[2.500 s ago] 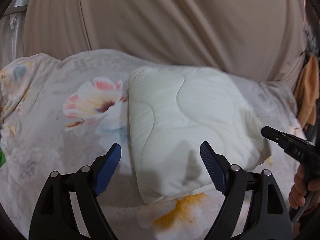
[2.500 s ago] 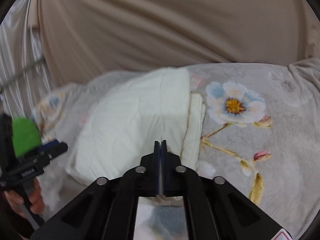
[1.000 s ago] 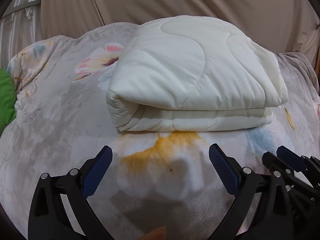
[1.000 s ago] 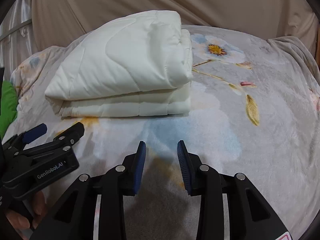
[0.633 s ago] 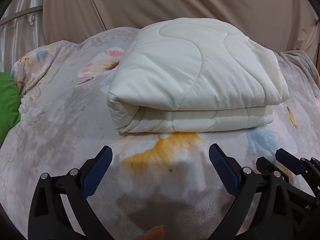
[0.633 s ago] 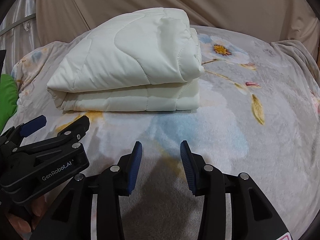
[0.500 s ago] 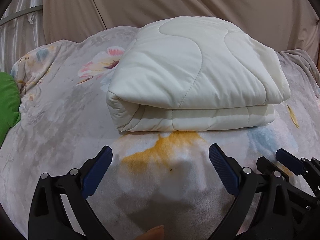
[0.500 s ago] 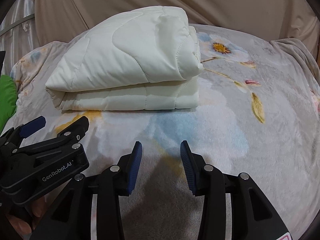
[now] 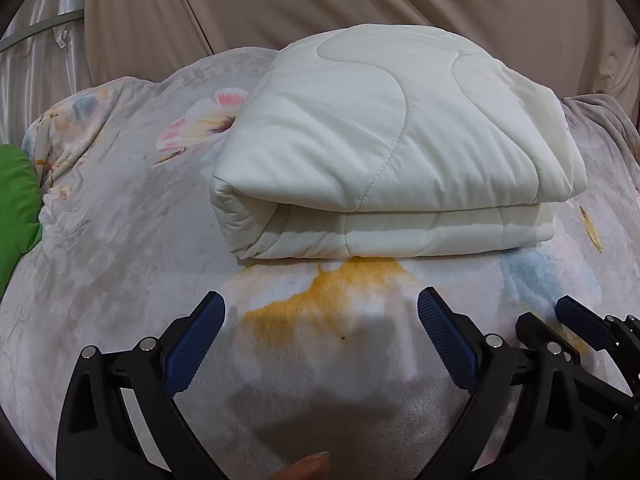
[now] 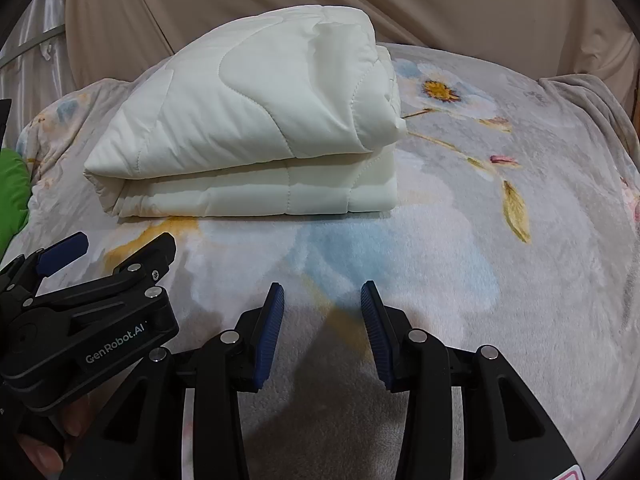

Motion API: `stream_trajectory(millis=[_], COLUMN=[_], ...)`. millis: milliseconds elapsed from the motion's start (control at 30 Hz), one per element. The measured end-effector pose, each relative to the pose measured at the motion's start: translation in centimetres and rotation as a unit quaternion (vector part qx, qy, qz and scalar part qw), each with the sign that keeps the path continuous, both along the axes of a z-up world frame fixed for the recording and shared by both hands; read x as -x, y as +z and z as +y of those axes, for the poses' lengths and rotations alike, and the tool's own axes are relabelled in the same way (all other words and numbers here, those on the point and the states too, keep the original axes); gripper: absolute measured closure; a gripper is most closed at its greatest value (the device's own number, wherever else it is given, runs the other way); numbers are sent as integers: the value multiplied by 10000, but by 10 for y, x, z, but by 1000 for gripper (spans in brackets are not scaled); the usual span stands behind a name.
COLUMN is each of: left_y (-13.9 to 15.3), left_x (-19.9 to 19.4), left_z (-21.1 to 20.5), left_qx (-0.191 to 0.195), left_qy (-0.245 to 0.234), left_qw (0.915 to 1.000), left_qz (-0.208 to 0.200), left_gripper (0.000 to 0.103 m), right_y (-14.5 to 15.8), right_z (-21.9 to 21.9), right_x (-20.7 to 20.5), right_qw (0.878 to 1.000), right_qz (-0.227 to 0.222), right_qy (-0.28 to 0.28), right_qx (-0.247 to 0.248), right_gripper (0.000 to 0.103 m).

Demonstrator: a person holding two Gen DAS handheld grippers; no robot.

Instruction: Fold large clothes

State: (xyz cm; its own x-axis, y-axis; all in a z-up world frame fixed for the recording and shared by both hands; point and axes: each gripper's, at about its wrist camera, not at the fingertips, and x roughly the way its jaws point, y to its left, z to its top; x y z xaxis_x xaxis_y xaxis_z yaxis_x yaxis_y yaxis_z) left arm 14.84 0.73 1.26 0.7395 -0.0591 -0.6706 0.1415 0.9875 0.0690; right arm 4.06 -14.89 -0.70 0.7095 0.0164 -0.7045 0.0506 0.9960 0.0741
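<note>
A cream quilted blanket [image 9: 384, 148] lies folded in a thick neat stack on the floral bedspread [image 9: 120, 248]. It also shows in the right wrist view [image 10: 248, 120], left of centre. My left gripper [image 9: 320, 312] is open and empty, low over the bedspread just in front of the stack. My right gripper [image 10: 322, 300] is open and empty, also in front of the stack, to the right of the left one. The right gripper shows at the lower right of the left wrist view [image 9: 560, 324]; the left gripper shows at the lower left of the right wrist view [image 10: 100, 256].
A beige curtain [image 9: 320, 0] hangs behind the bed. A green item [image 9: 16, 200] lies at the bed's left edge. A metal rail [image 9: 40, 28] is at the far left. The grey floral bedspread [image 10: 520, 240] stretches to the right of the stack.
Both grippers drew back from the folded blanket and dropped low. The right gripper went from shut to open. In the last half second almost nothing moved.
</note>
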Motion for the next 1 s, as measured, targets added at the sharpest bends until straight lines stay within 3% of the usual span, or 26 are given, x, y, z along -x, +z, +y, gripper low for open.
stream_trajectory(millis=[1000], left_y=[0], left_x=[2], left_z=[1], left_qx=[-130], left_qy=[5], left_qw=[9999], left_qz=[-32], left_gripper=[10], right_y=[0], right_z=[4], right_x=[1], right_qw=[10000], right_qz=[-5], right_qy=[-57], right_qx=[78], right_gripper=[62])
